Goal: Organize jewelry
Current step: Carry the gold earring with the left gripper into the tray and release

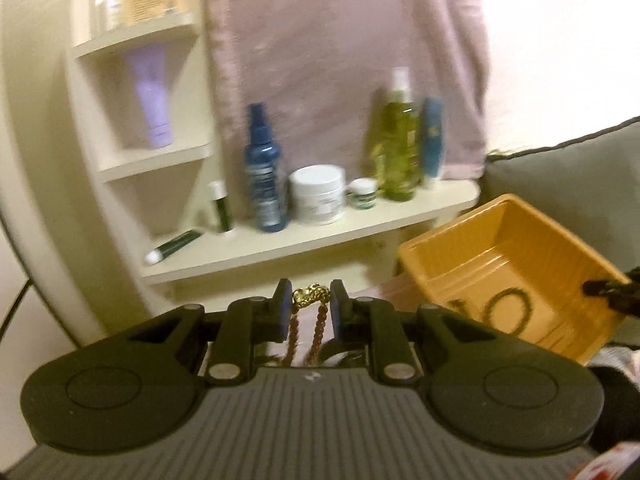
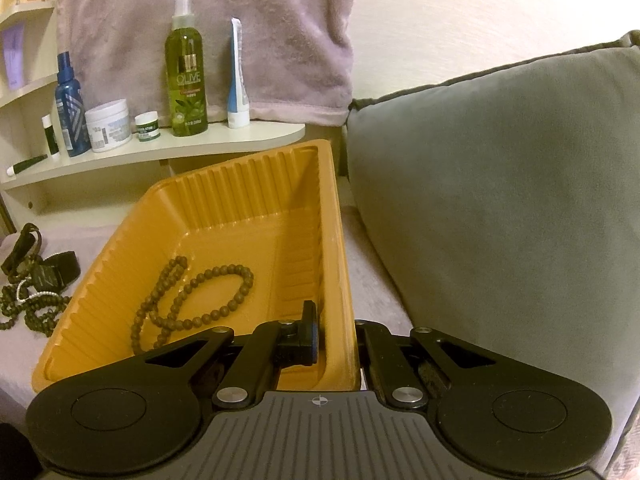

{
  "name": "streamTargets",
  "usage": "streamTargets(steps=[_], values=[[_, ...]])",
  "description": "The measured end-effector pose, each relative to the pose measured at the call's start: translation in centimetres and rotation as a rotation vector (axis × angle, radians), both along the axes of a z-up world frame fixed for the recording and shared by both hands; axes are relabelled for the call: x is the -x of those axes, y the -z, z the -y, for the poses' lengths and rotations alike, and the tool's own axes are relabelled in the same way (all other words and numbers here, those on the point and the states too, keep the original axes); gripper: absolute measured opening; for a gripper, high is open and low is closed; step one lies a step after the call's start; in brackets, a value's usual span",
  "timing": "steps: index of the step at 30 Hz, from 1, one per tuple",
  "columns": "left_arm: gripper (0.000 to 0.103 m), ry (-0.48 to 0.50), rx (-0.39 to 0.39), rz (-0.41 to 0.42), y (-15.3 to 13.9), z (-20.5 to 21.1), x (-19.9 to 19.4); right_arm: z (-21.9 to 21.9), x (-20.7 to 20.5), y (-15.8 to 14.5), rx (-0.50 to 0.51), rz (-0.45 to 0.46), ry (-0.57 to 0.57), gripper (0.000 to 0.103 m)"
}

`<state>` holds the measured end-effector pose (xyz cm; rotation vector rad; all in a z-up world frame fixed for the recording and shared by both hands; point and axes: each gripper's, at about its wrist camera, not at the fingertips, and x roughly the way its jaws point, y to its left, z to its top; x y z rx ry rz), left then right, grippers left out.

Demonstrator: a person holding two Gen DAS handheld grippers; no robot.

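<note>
My left gripper (image 1: 311,301) is shut on a reddish-brown bead bracelet (image 1: 320,322), pinching it at its gold charm (image 1: 310,295); the beads hang down between the fingers. It is held in the air to the left of the orange plastic tray (image 1: 500,248). My right gripper (image 2: 336,336) is shut on the right wall of the tilted tray (image 2: 248,200), one finger (image 2: 310,332) inside it and the other hidden behind the wall. A long brown bead necklace (image 2: 200,304) lies coiled in the tray. More dark bead strands (image 2: 32,308) and a black watch (image 2: 56,270) lie left of it.
A cream shelf (image 2: 224,140) behind the tray carries a green olive bottle (image 2: 186,68), a blue bottle (image 2: 70,112), white jars and tubes. A pink towel (image 2: 224,20) hangs above it. A grey cushion (image 2: 500,180) stands at the right on the pale bedcover.
</note>
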<state>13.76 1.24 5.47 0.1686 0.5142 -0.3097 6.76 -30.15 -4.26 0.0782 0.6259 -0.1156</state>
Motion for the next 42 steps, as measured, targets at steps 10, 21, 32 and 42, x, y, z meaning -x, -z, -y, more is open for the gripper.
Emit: streamTargets(steps=[10, 21, 32, 42], values=[[0.017, 0.168, 0.089, -0.046, 1.3, 6.9, 0.8, -0.2, 0.2, -0.1, -0.005, 0.005, -0.001, 0.003], [0.017, 0.312, 0.096, -0.141, 4.8, 12.6, 1.4, 0.2, 0.2, -0.4, -0.029, 0.002, -0.011, 0.003], [0.017, 0.313, 0.054, -0.203, 7.7, 13.6, 0.9, 0.2, 0.1, -0.3, -0.032, 0.002, -0.01, 0.003], [0.027, 0.274, 0.05, -0.197, 7.9, 12.6, 1.2, 0.3, 0.1, -0.3, -0.032, 0.001, -0.01, 0.003]])
